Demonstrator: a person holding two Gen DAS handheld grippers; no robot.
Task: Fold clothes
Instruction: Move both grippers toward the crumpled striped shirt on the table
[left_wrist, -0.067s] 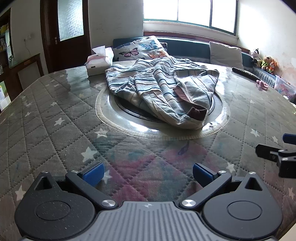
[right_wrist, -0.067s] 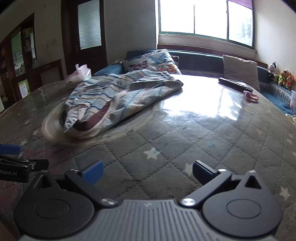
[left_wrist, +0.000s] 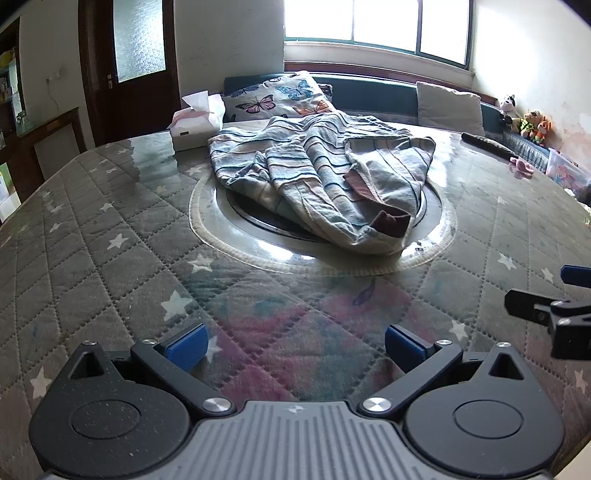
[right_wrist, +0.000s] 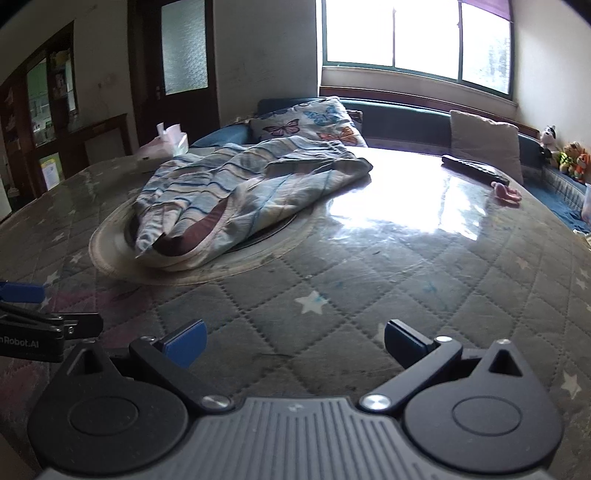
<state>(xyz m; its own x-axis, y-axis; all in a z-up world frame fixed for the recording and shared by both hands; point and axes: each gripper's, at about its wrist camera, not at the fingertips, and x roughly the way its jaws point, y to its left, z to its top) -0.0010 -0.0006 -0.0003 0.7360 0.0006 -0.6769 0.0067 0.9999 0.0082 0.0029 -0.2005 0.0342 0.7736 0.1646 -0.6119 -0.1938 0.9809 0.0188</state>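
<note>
The striped garment (left_wrist: 317, 184) lies crumpled in a heap over the round glass turntable (left_wrist: 436, 251) at the middle of the table (left_wrist: 110, 240), one brown-lined edge turned up on the side nearest us. We see no fold made yet. Beyond the turntable stands a tissue box (left_wrist: 195, 127), and off to its right, near the table's far rim, lie a dark remote (left_wrist: 484, 142) and a small pink thing (left_wrist: 521, 168). Our left gripper (left_wrist: 293, 343) hovers on the near side of the turntable, jaws spread and empty; our right gripper (right_wrist: 293, 341) is just beside it, jaws likewise spread, holding nothing. The risks, as we judge them: the turntable may spin under a tug and drag the cloth askew, and a pinch into the heap may catch several layers at once.
</note>
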